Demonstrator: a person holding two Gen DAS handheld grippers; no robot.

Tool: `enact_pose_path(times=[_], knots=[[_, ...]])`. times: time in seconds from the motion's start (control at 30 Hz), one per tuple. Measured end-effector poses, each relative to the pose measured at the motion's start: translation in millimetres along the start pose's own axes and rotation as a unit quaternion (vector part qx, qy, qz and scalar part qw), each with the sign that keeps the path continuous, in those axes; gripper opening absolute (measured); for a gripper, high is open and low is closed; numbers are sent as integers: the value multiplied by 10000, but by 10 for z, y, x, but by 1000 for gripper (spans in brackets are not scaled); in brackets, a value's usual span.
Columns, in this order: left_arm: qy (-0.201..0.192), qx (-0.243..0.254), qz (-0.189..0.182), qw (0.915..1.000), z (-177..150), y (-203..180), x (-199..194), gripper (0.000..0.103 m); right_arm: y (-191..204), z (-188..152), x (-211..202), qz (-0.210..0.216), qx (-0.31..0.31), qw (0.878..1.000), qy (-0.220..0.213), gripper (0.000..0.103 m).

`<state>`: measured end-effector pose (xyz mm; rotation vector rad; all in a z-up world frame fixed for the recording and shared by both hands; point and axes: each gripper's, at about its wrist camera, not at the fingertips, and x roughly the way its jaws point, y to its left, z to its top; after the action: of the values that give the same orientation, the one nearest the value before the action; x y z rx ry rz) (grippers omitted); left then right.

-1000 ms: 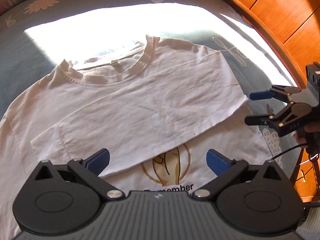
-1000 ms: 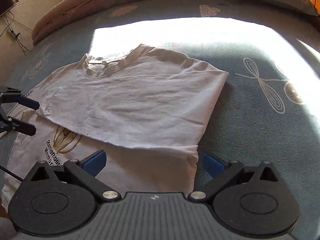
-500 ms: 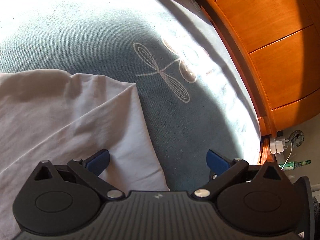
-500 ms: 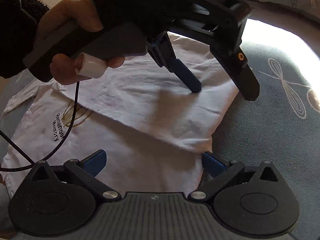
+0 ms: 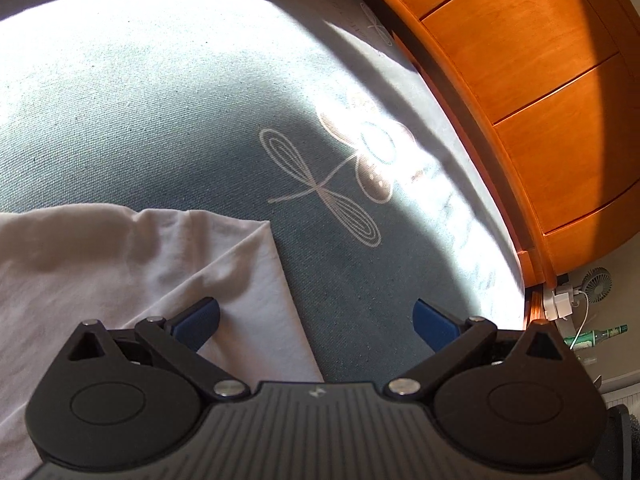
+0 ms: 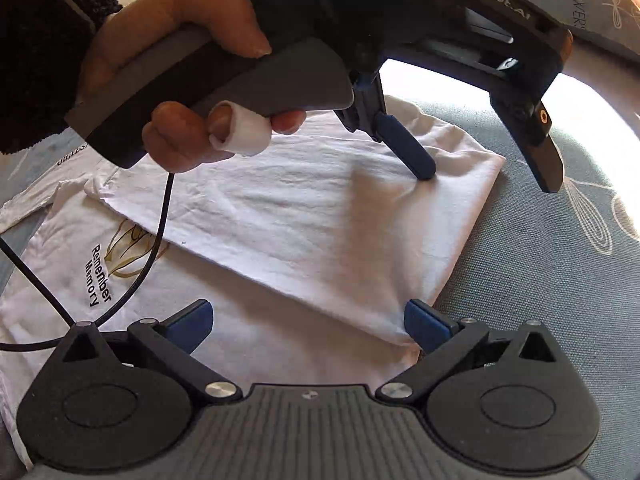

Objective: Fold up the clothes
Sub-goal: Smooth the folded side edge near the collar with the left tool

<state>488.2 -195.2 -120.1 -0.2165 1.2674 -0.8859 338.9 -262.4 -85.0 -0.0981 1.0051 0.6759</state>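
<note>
**Both grippers spread wide at the folded shirt's right edge**

Now, from the left of the right wrist view: a hand in a dark fuzzy cuff grips the grey handle of the left gripper, with a white bandage round one finger and a black cable hanging from the handle across the cloth. At about eight o'clock the white T-shirt shows its gold print and the words "Remember Memory"; a folded layer lies over it, slanting from ten o'clock down to four. The left gripper's fingers stand wide apart: one blue tip presses on the folded layer near its corner at one o'clock, the other hangs over the blue bedspread just past the shirt's edge. The right gripper is also spread open at six o'clock, its left tip over the shirt, its right tip at the edge of the fold.

In the left wrist view, the T-shirt fills the seven to nine o'clock side, its corner reaching toward centre. A dragonfly-and-flower print sits mid-frame on the bedspread, partly in sunlight. An orange wooden panelled frame curves from twelve to three o'clock, with a green bottle on the floor at four.
</note>
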Motion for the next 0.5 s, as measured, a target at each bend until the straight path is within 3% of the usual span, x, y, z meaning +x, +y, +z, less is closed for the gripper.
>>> enact_pose_path(times=[0.07,0.17,0.3,0.37,0.47,0.5], knots=[[-58,46,66,10000,37,1,-4,102,31,-77,-28,64,362,9989,280,103],[-133,144,222,9996,102,-59,-144,102,133,-62,-73,-60,382,9986,364,103],[-322,384,281,9983,13,-61,-572,102,185,111,-135,-424,103,9990,-114,103],[-320,293,518,9977,-127,42,-803,102,149,195,-41,-507,13,9985,-190,103],[-314,113,933,9951,-367,223,-1150,102,56,152,142,-563,251,9979,186,103],[-325,44,1096,9934,-464,293,-1266,102,64,107,123,-556,207,9981,134,103]])
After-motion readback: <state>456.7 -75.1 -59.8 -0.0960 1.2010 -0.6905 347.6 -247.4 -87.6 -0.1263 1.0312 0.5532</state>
